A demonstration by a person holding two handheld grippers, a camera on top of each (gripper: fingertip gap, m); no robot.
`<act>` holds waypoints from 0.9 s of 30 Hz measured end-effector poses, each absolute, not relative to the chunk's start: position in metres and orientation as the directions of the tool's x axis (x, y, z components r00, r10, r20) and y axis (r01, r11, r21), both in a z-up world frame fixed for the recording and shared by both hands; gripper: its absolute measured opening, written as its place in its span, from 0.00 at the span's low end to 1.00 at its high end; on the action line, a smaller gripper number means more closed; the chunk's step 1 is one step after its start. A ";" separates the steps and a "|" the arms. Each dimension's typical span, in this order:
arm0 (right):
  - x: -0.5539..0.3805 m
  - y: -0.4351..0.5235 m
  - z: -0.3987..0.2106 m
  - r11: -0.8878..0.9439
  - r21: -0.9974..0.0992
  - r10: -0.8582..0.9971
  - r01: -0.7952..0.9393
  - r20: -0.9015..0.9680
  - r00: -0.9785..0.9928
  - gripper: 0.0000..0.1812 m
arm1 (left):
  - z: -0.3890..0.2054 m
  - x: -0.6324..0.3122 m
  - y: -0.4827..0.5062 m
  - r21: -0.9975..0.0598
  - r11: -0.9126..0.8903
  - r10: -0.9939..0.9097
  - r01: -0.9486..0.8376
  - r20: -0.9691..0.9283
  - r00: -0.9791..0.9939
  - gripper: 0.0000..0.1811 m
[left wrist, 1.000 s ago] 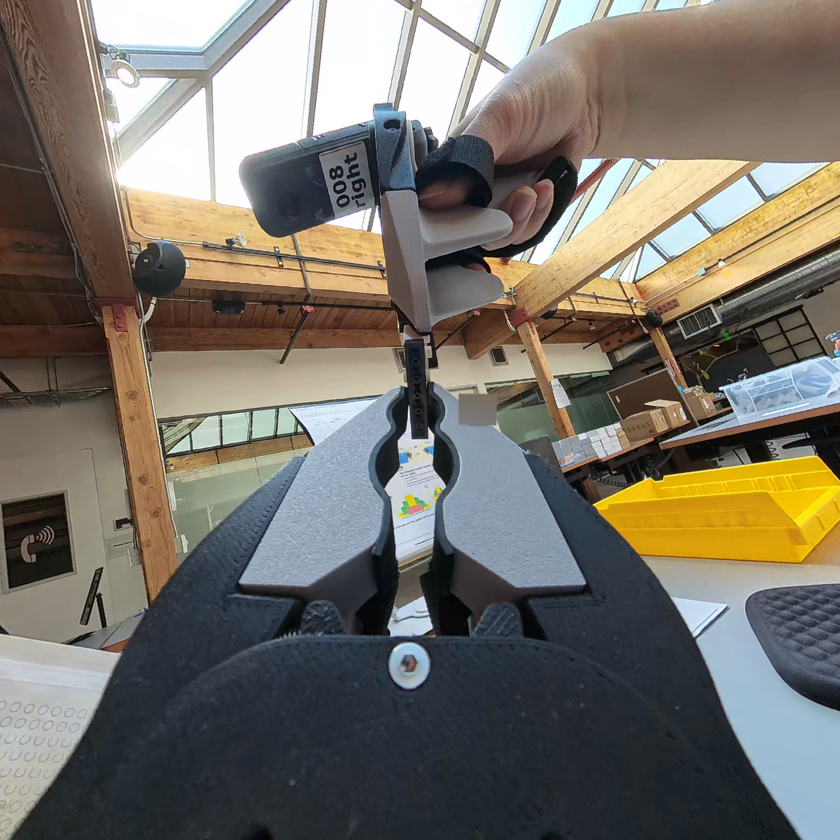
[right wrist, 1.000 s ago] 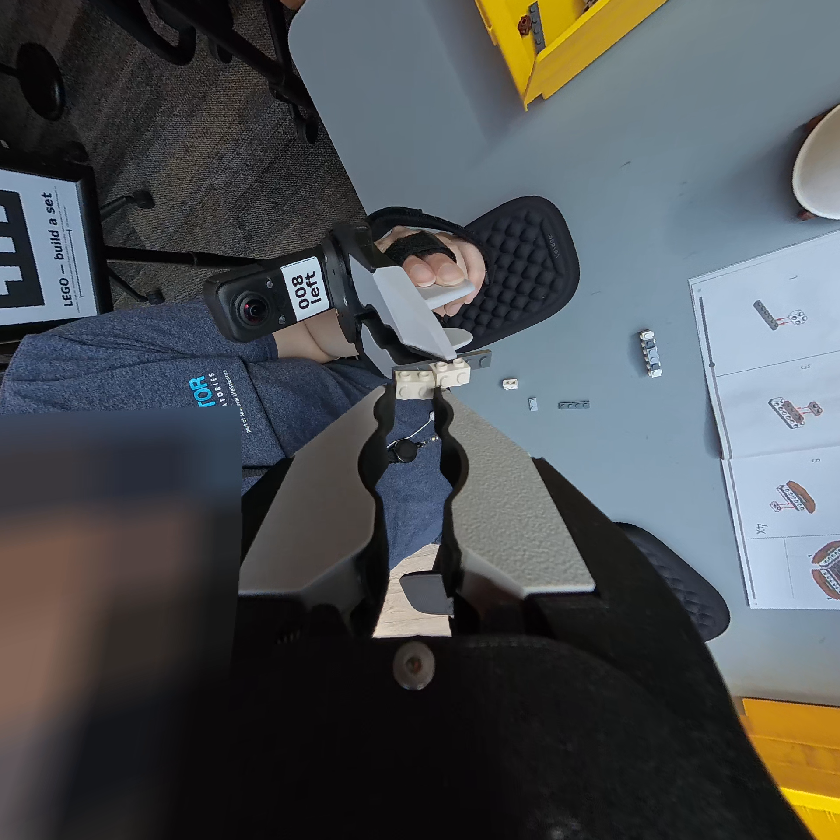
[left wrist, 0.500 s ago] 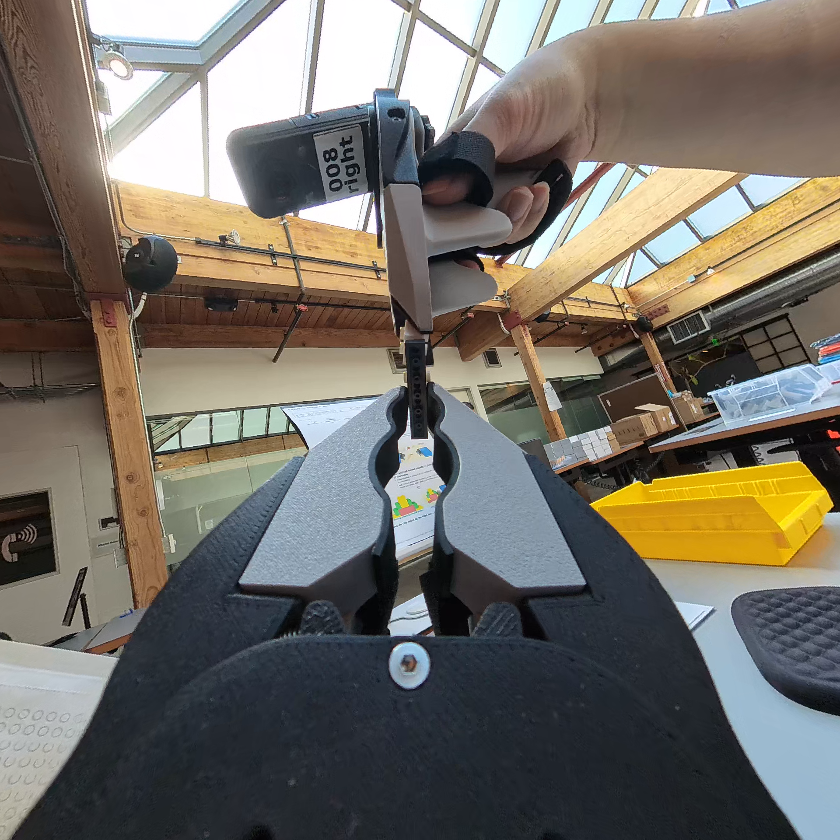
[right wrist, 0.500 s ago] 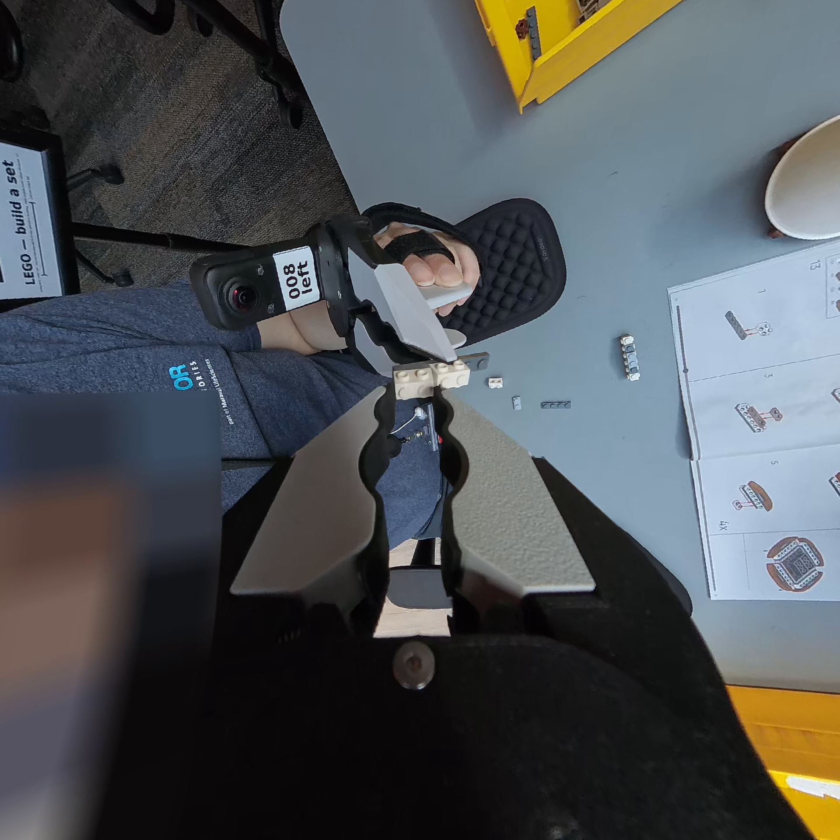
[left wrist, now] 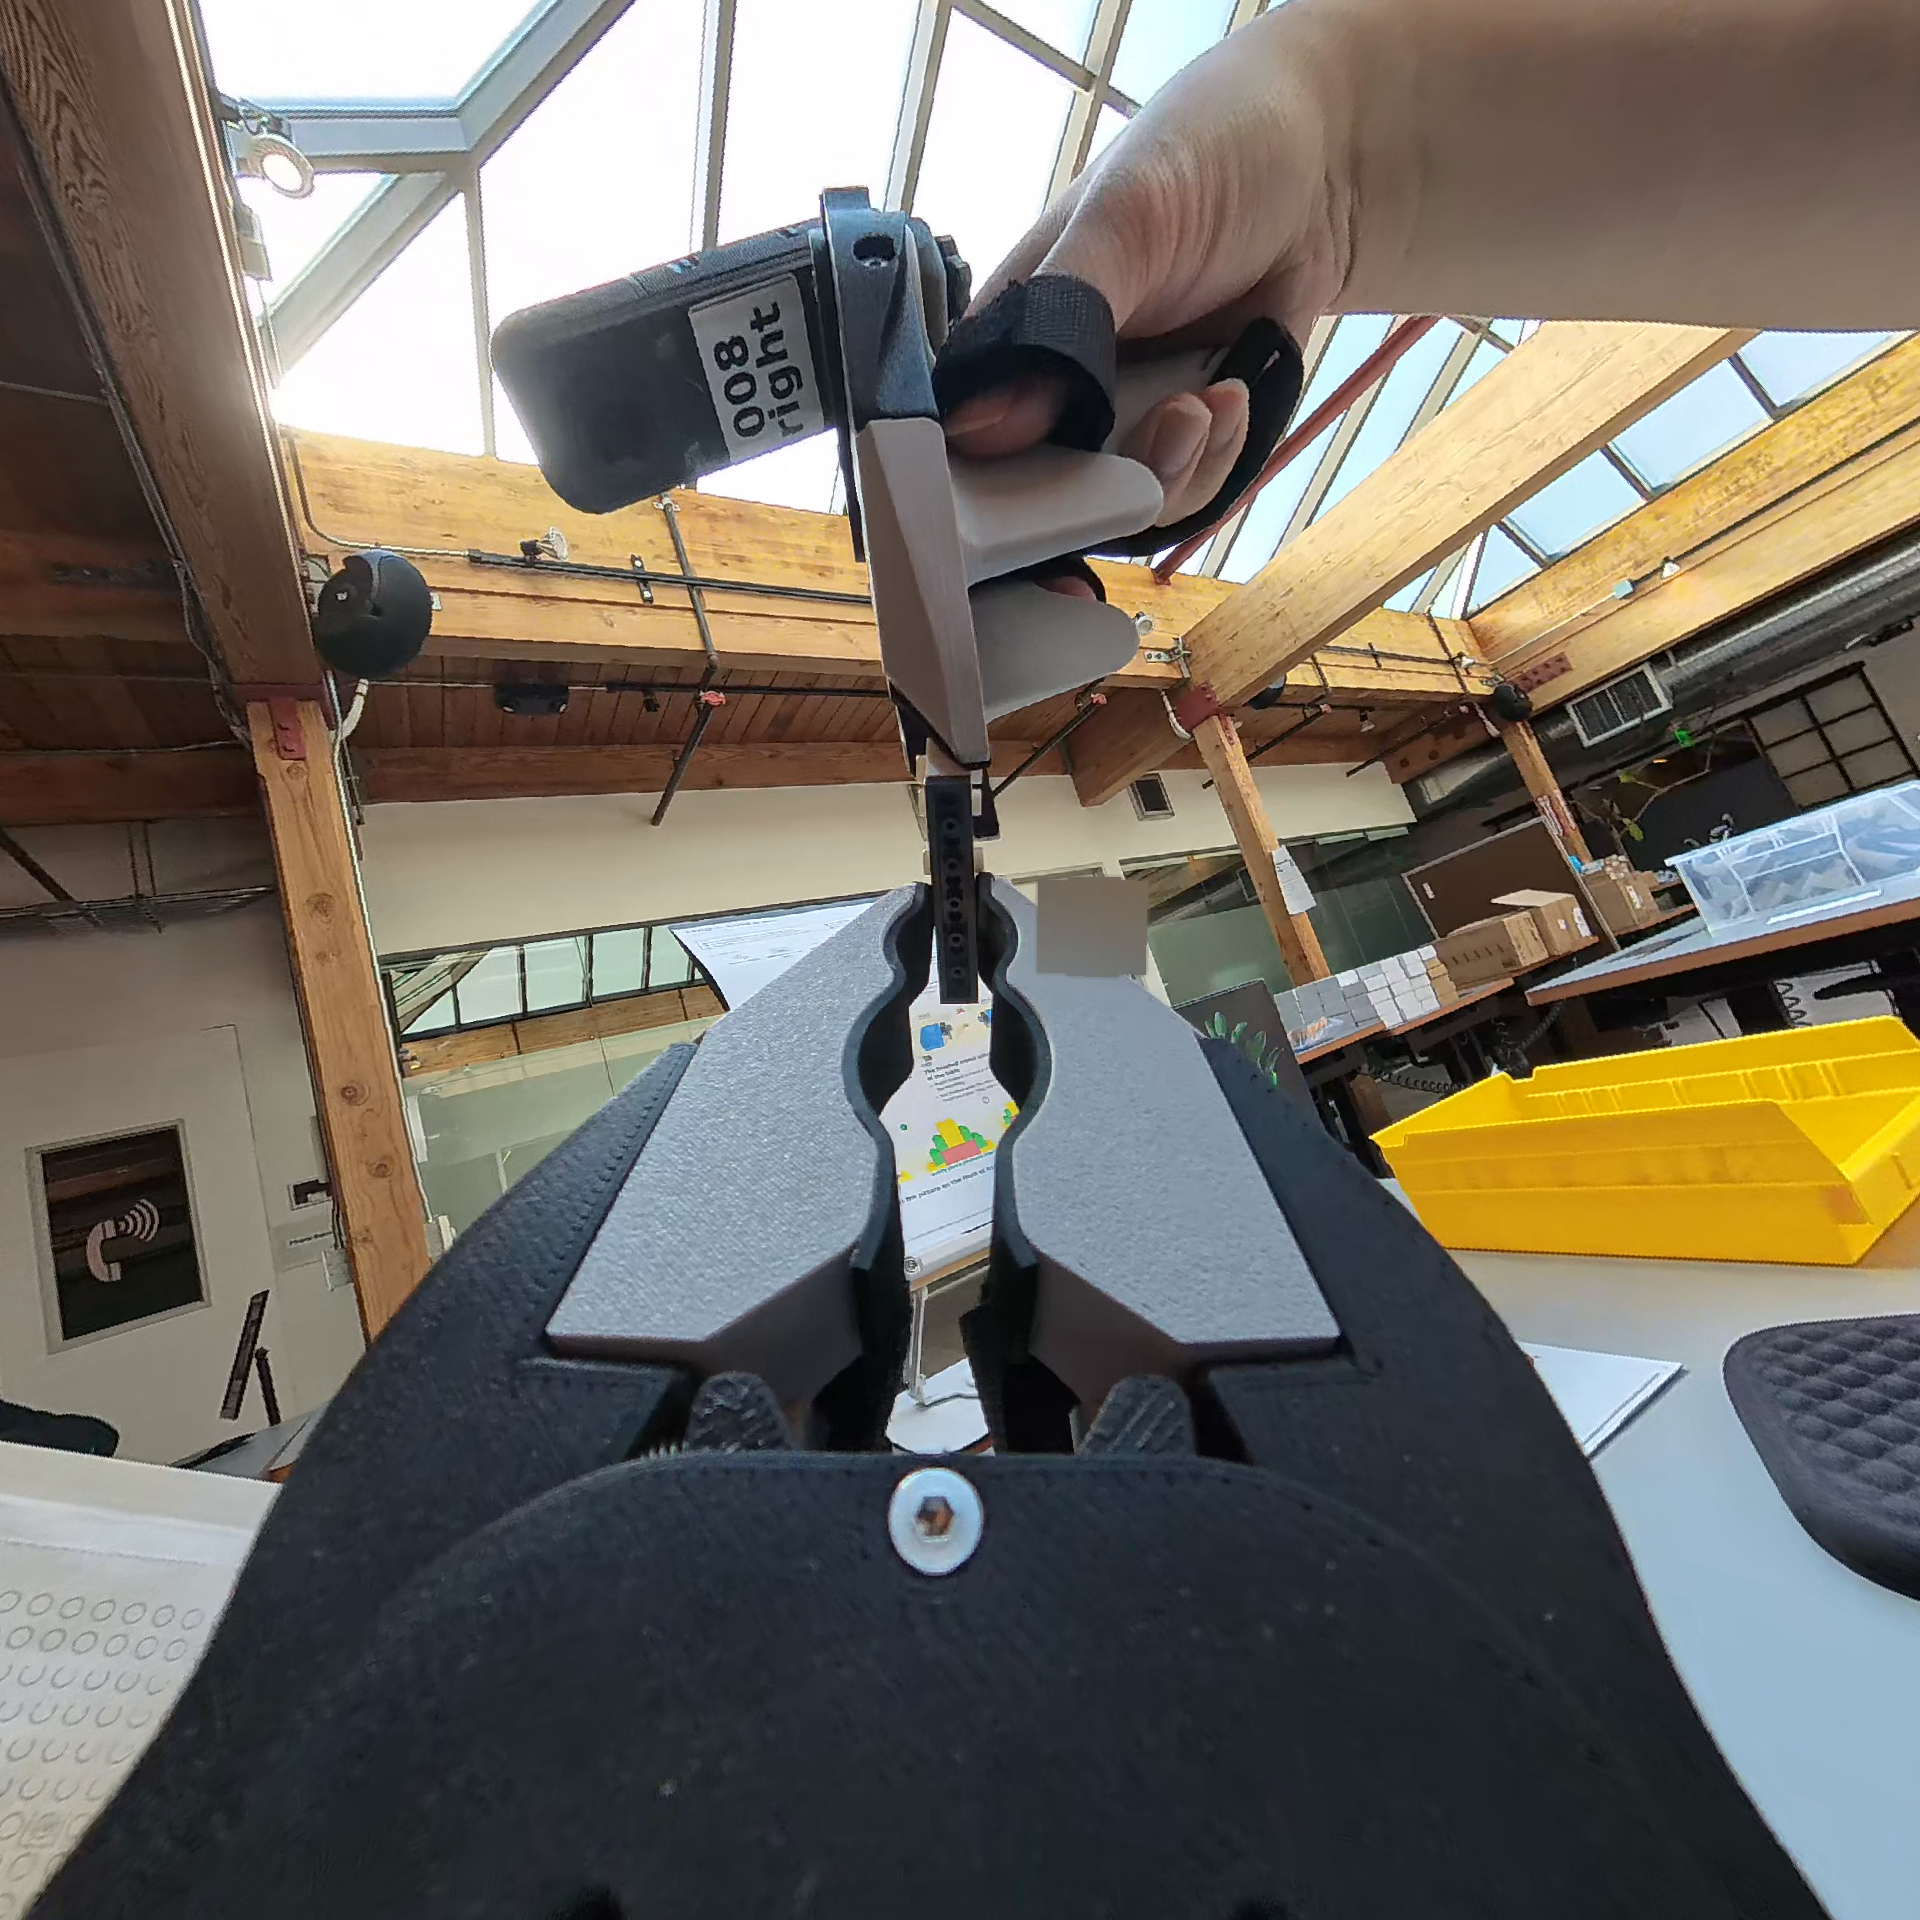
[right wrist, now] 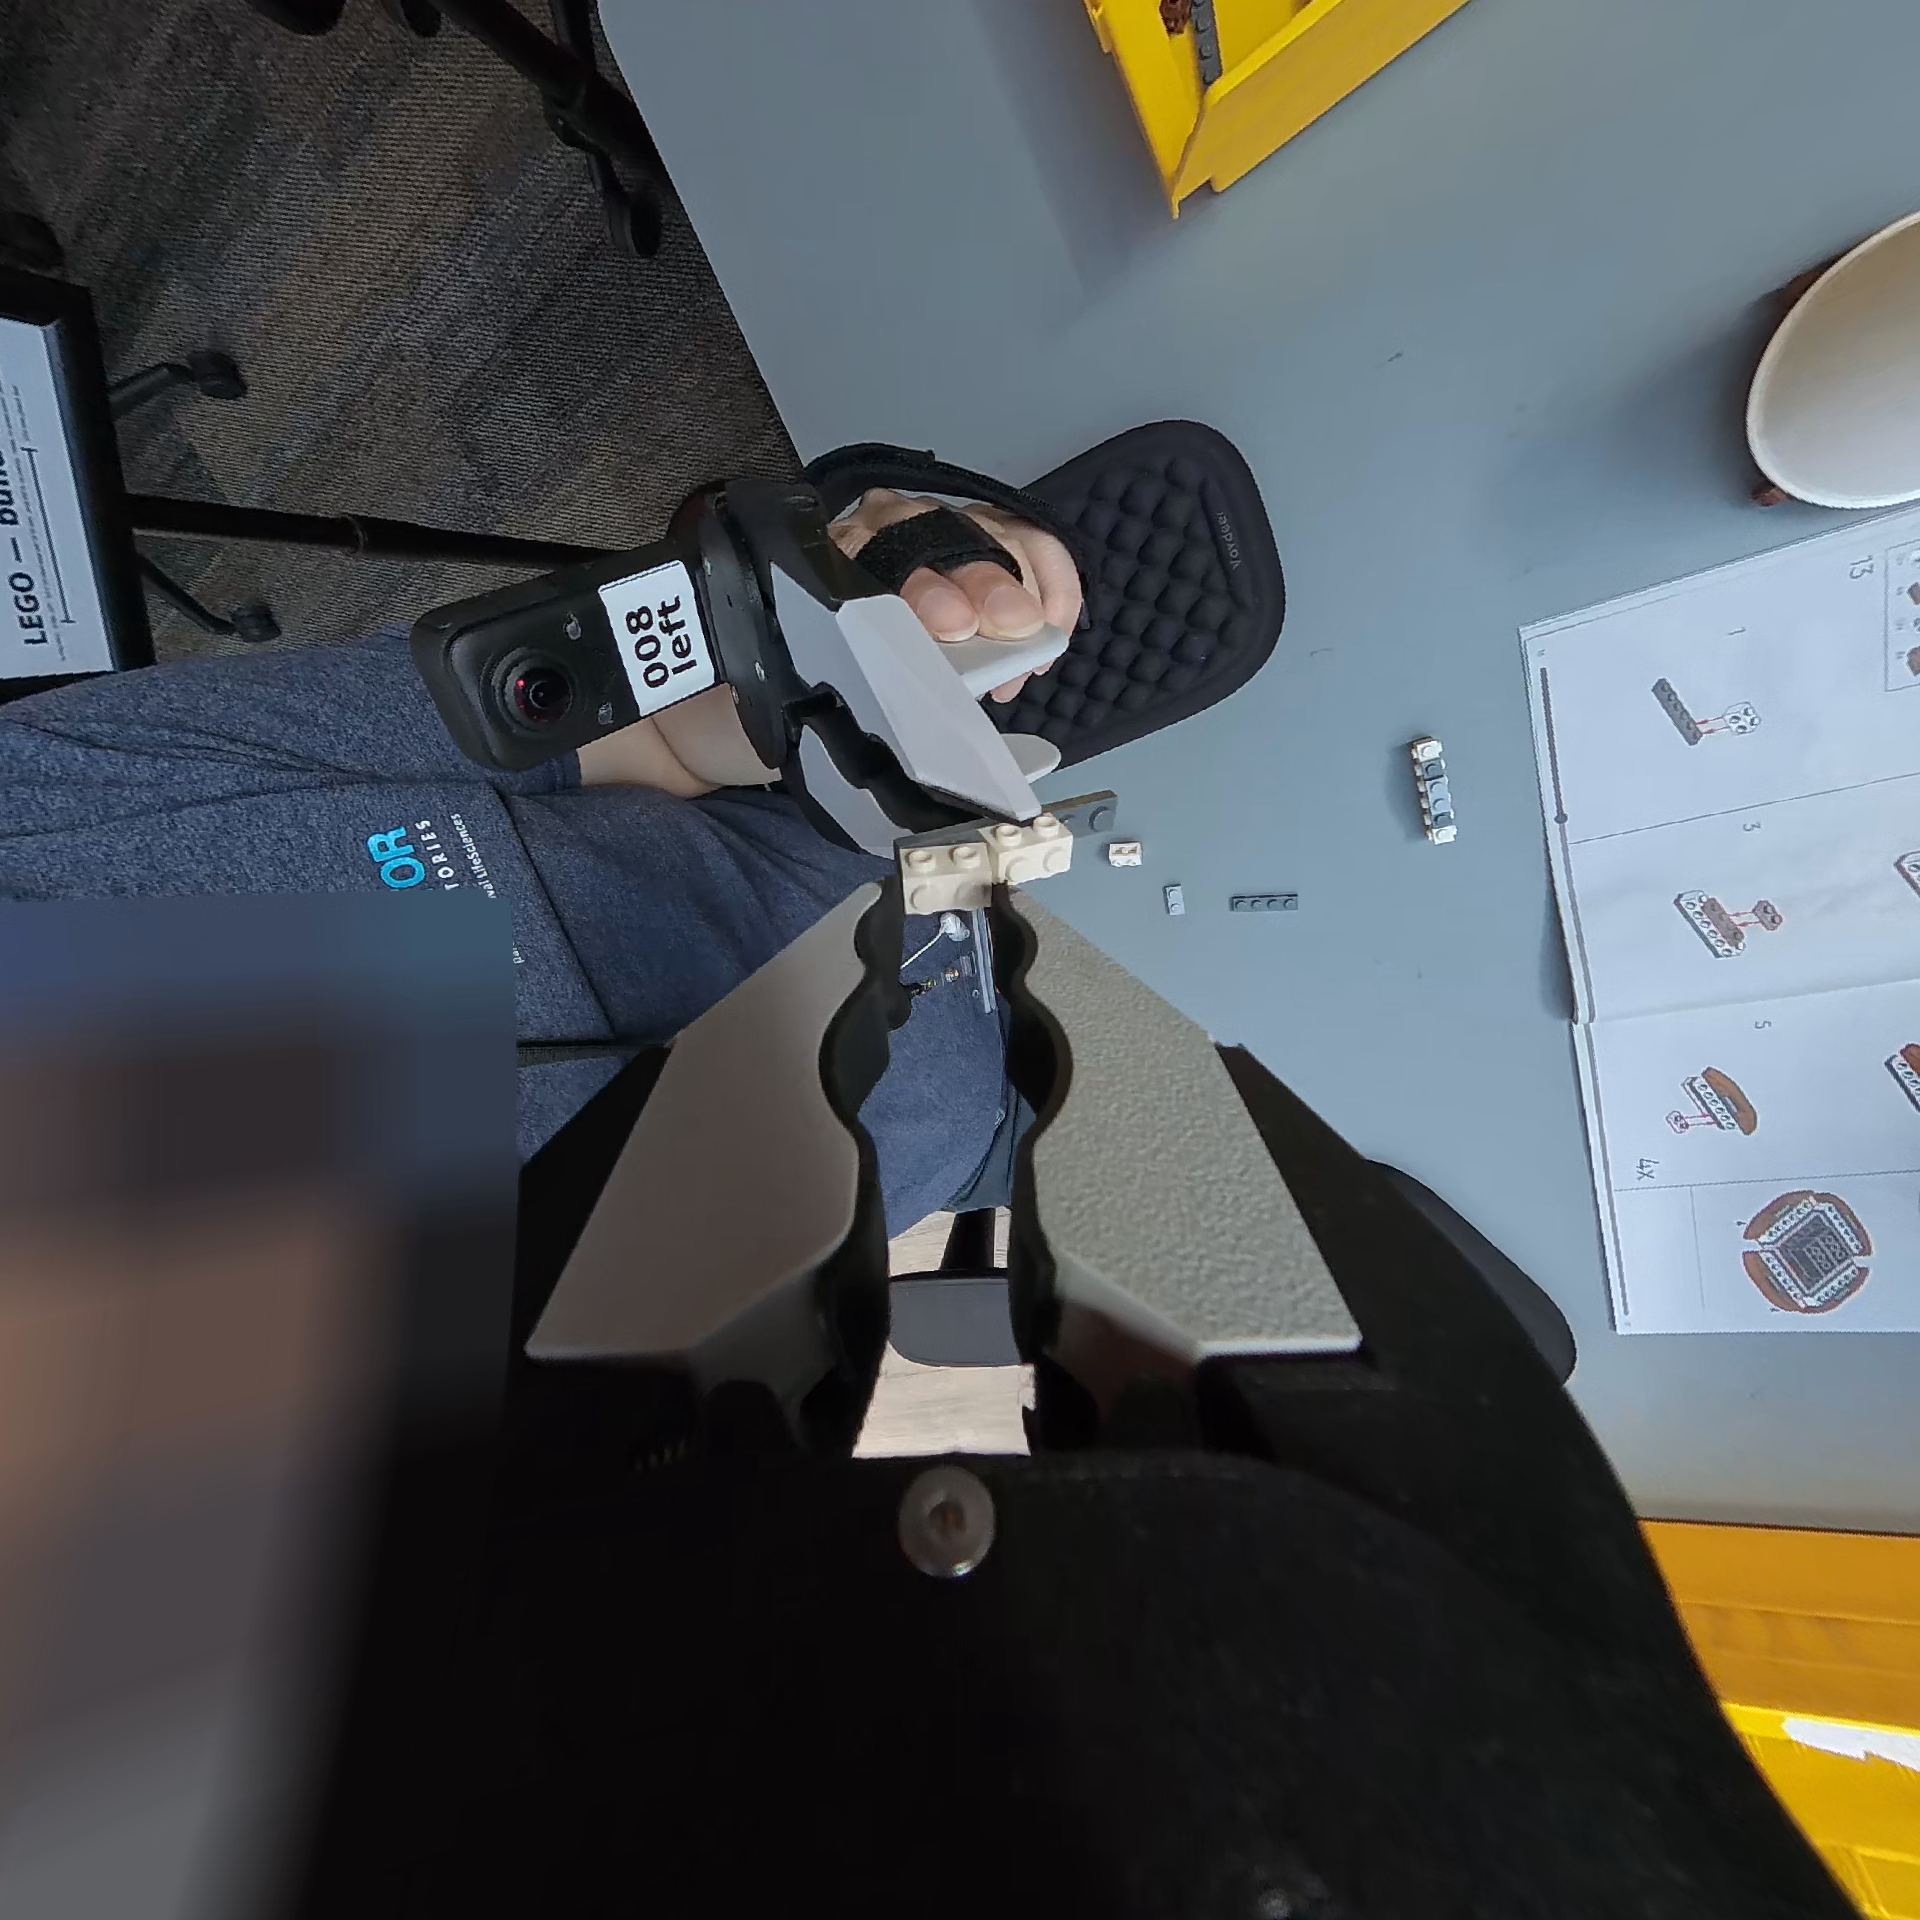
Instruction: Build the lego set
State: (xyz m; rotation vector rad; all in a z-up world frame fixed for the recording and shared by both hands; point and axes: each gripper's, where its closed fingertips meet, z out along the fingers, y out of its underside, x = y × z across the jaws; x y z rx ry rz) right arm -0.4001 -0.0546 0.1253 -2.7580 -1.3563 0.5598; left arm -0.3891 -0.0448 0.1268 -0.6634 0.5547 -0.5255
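Left gripper (left wrist: 956, 935) is angling upward, fingers clamping a dark plate (left wrist: 956, 894) | right gripper (right wrist: 940, 904) is pointing down, fingers pinching tan bricks (right wrist: 982, 868) above the table (right wrist: 1403, 416)

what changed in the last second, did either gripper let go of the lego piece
No release. The right gripper now grips the left tan brick, a second tan brick beside it, both on the dark plate clamped by the left gripper. Loose pieces unmoved.
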 end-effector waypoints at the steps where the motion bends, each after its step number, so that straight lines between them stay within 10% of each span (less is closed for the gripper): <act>1: -0.400 -0.055 0.125 -0.623 -0.170 0.769 0.763 -0.312 0.559 0.08 | 0.127 -0.389 -0.045 -0.689 0.672 -0.608 0.271 -0.305 0.733 0.03; 27: -0.394 -0.057 0.124 -0.604 -0.162 0.784 0.781 -0.294 0.546 0.10 | 0.127 -0.389 -0.047 -0.692 0.669 -0.613 0.271 -0.308 0.727 0.03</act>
